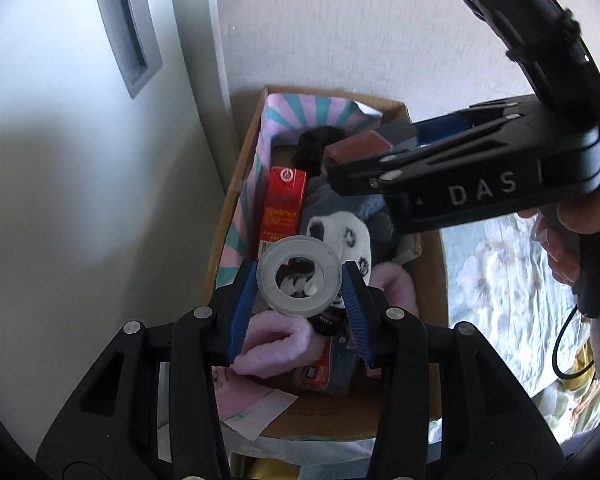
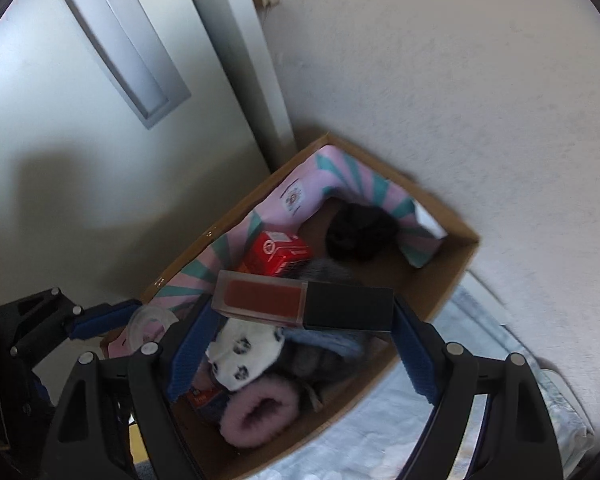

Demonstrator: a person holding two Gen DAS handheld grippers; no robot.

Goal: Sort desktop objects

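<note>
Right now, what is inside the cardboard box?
The cardboard box holds a red carton, a panda plush, a pink fluffy sock, a black bundle and striped paper along its wall. Whatever lies beneath these is covered.

Clear tape roll (image 1: 299, 276): ring-shaped, held on edge above cardboard box (image 1: 436, 280). Lip gloss tube (image 2: 304, 299): square, reddish-brown body, black cap, lying crosswise over the box. Box holds red carton (image 1: 282, 204), panda sock (image 1: 348, 240), pink fluffy socks (image 1: 276, 344)

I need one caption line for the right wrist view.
Right gripper holds a lip gloss tube above the open cardboard box.
</note>
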